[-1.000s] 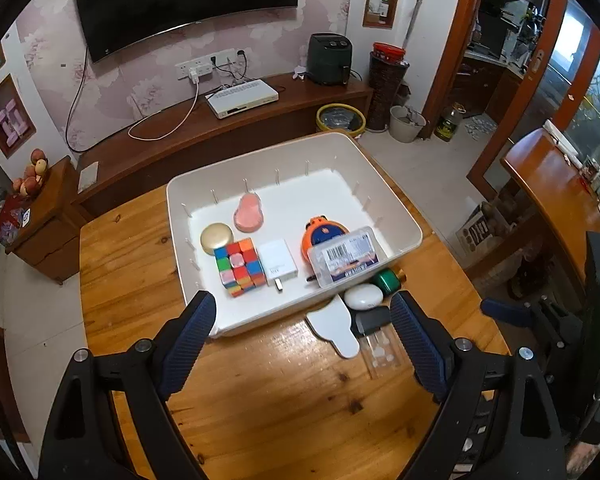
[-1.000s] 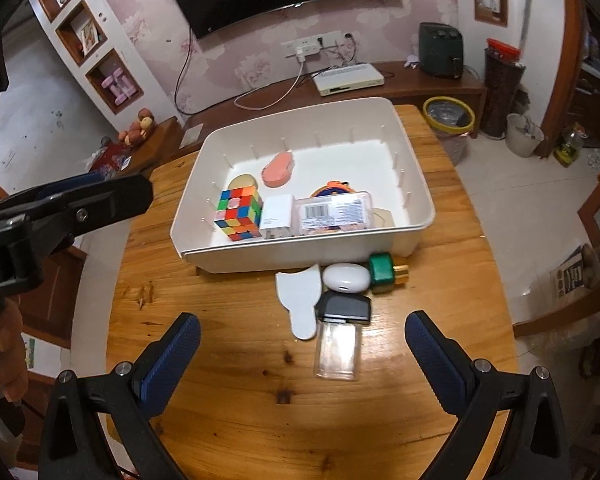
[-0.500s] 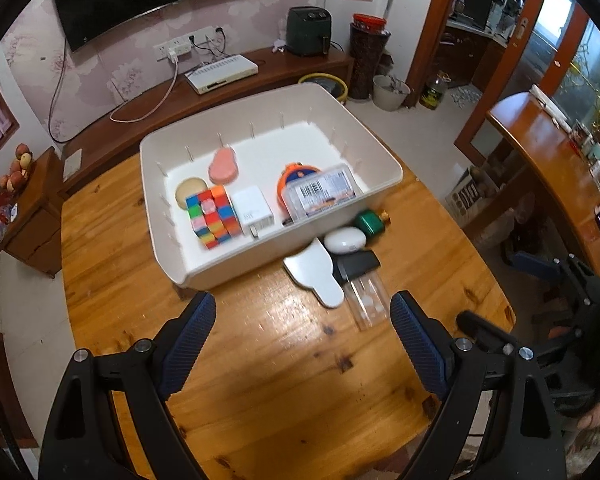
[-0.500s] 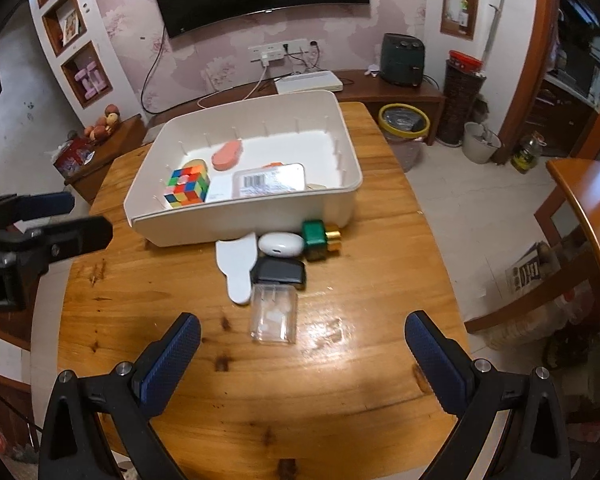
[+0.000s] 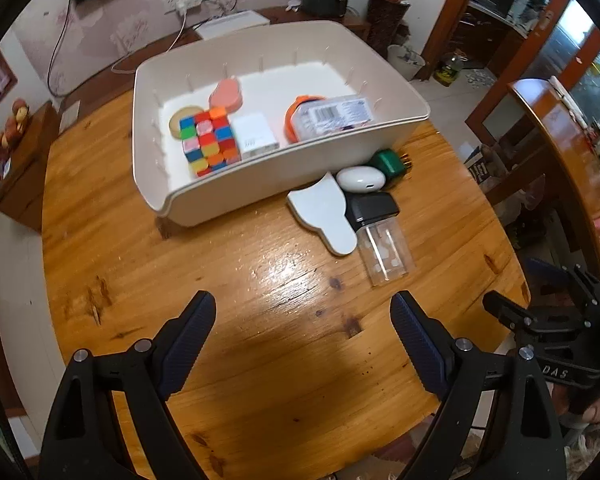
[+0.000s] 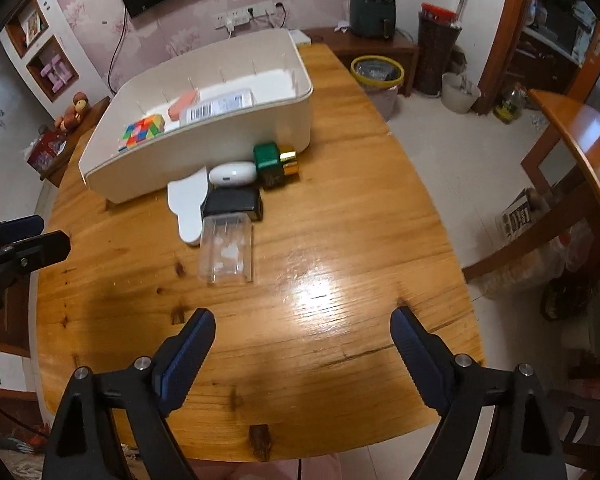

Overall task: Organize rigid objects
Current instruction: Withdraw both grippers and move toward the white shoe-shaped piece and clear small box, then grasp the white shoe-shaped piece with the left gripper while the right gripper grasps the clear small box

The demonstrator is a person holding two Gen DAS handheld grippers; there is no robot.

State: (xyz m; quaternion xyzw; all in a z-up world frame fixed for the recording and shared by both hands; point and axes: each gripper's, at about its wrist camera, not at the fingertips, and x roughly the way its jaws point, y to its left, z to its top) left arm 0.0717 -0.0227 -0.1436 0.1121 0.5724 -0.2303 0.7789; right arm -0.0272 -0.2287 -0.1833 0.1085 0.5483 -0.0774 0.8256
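Note:
A white bin (image 5: 284,168) (image 6: 204,152) on the wooden table holds a colour cube (image 5: 208,140), a pink oval, a white box, an orange item and a clear barcoded box (image 5: 332,114). In front of the bin lie a white paddle-shaped piece (image 5: 324,212) (image 6: 188,204), a white oval case (image 5: 360,178) (image 6: 232,174), a green bottle with a gold cap (image 5: 388,162) (image 6: 274,162), a black block (image 5: 374,206) (image 6: 232,204) and a clear plastic box (image 5: 386,254) (image 6: 228,254). My left gripper (image 5: 302,320) stands open over bare wood. My right gripper (image 6: 302,328) is closing, its jaws still wide apart with nothing between them.
The table (image 5: 220,280) is round, with its edge close below both grippers. A second wooden table (image 6: 580,152) and a chair stand to the right. A low TV bench (image 6: 364,44) with a dark appliance runs along the back wall.
Both grippers have sunk toward the table and tilted further down. The bin and the loose items now sit higher and larger in both views. The right view has slid rightward along the table.

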